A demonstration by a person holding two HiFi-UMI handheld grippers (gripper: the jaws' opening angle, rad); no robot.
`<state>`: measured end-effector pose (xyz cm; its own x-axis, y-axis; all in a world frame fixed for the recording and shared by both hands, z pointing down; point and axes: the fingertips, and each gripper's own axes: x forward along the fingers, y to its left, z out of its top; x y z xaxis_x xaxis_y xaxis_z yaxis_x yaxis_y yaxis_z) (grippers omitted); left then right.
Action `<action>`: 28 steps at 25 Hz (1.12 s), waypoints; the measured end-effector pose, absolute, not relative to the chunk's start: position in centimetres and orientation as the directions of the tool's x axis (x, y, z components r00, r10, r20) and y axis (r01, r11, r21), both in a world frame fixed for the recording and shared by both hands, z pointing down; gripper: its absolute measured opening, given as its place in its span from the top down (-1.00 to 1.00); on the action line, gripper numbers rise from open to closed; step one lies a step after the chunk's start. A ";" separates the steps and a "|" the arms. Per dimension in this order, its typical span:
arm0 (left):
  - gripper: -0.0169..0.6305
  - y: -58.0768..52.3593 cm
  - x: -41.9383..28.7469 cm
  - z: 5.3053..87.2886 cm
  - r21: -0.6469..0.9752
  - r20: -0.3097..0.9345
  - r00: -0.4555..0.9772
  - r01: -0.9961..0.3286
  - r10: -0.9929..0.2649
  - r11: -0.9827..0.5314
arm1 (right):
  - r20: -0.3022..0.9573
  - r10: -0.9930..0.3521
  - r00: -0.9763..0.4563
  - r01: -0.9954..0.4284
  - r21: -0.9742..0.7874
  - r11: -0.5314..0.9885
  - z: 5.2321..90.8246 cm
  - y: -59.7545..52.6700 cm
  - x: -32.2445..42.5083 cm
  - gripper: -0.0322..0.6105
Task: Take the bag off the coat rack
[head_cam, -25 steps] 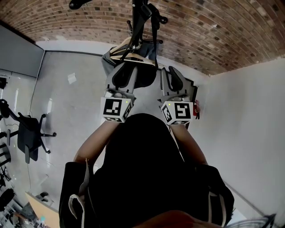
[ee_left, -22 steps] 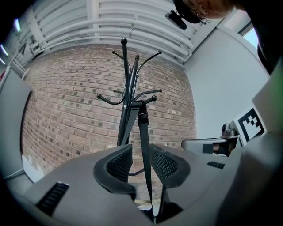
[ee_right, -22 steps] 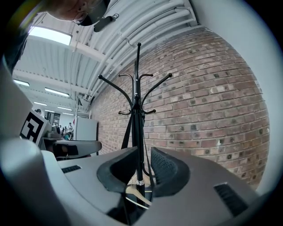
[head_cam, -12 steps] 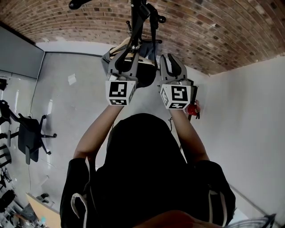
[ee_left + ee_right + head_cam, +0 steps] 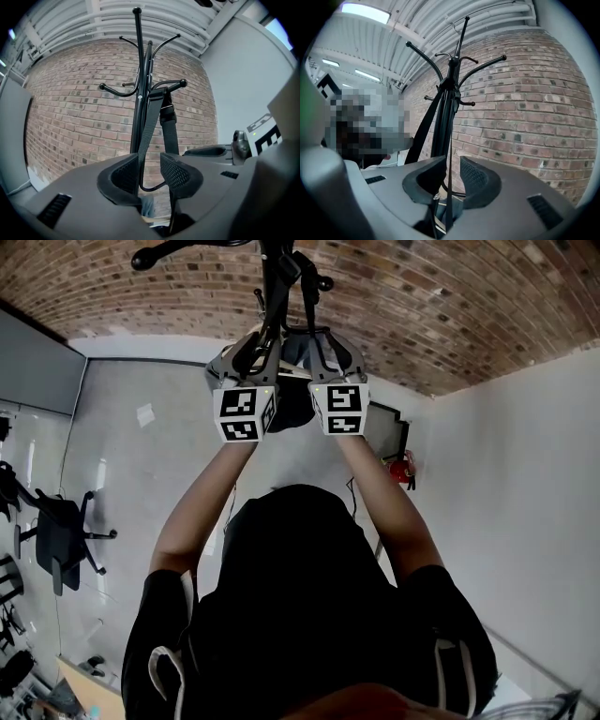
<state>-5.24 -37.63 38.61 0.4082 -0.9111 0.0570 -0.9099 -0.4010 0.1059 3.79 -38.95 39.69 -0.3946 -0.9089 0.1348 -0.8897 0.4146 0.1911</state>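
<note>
Approach step judged. Black webbing bag strap (image 5: 151,122) seen unclamped between jaws of left gripper (image 5: 149,161) (just opened wider) and right gripper (image 5: 451,161) (apart). Next: clamp, lift off black metal coat rack (image 5: 138,56).

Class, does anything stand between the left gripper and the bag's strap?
Nothing visible does. The strap hangs right at the gap between the left gripper's jaws, which have just been opening and do not press it. The coat rack pole stands behind.

A black coat rack (image 5: 137,70) carries a bag strap (image 5: 149,126) over one hook (image 5: 172,84).
</note>
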 end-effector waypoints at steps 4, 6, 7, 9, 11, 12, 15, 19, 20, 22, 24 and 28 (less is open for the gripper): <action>0.51 -38.5 -4.8 37.7 0.115 0.051 0.413 -0.907 -0.909 -0.405 | 0.156 -0.909 -0.387 -0.888 0.204 0.413 39.9 -40.7 3.4 0.66; 0.51 -39.0 -4.8 37.4 0.095 0.050 0.406 -0.911 -0.912 -0.401 | 0.166 -0.907 -0.387 -0.887 0.201 0.416 40.3 -41.3 3.2 0.66; 0.51 -39.2 -4.8 37.3 0.089 0.047 0.400 -0.914 -0.915 -0.395 | 0.164 -0.906 -0.389 -0.887 0.199 0.417 40.3 -41.6 3.1 0.66; 0.51 -39.6 -4.6 37.2 0.083 0.041 0.390 -0.919 -0.920 -0.386 | 0.154 -0.906 -0.394 -0.887 0.196 0.419 40.5 -42.1 3.2 0.66; 0.51 -39.9 -4.3 37.3 0.085 0.049 0.386 -0.921 -0.921 -0.381 | 0.152 -0.905 -0.397 -0.886 0.194 0.421 40.6 -42.4 3.1 0.66; 0.51 -40.0 -4.2 37.5 0.087 0.054 0.383 -0.922 -0.922 -0.378 | 0.155 -0.904 -0.397 -0.886 0.193 0.422 40.7 -42.5 3.0 0.66; 0.52 -40.7 -4.3 37.7 0.116 0.061 0.365 -0.927 -0.929 -0.357 | 0.181 -0.904 -0.388 -0.886 0.198 0.420 41.1 -43.2 2.9 0.66; 0.65 -41.5 -4.5 37.7 0.123 0.049 0.362 -0.927 -0.931 -0.354 | 0.206 -0.895 -0.396 -0.881 0.188 0.433 41.2 -43.6 2.8 0.83; 0.76 -41.6 -4.7 37.7 0.115 0.053 0.362 -0.928 -0.931 -0.355 | 0.208 -0.888 -0.410 -0.881 0.162 0.445 41.1 -43.5 2.7 0.83; 0.88 -41.6 -5.0 37.5 0.128 0.064 0.365 -0.926 -0.929 -0.355 | 0.210 -0.874 -0.439 -0.882 0.087 0.464 40.9 -43.3 2.7 0.83; 0.88 -41.1 -5.3 37.3 0.160 0.063 0.362 -0.924 -0.930 -0.349 | 0.200 -0.868 -0.454 -0.882 0.038 0.469 40.5 -42.7 3.1 0.83; 0.88 -40.0 -5.6 36.7 0.169 0.037 0.350 -0.925 -0.936 -0.339 | 0.164 -0.889 -0.426 -0.897 0.047 0.439 39.6 -42.3 4.3 0.83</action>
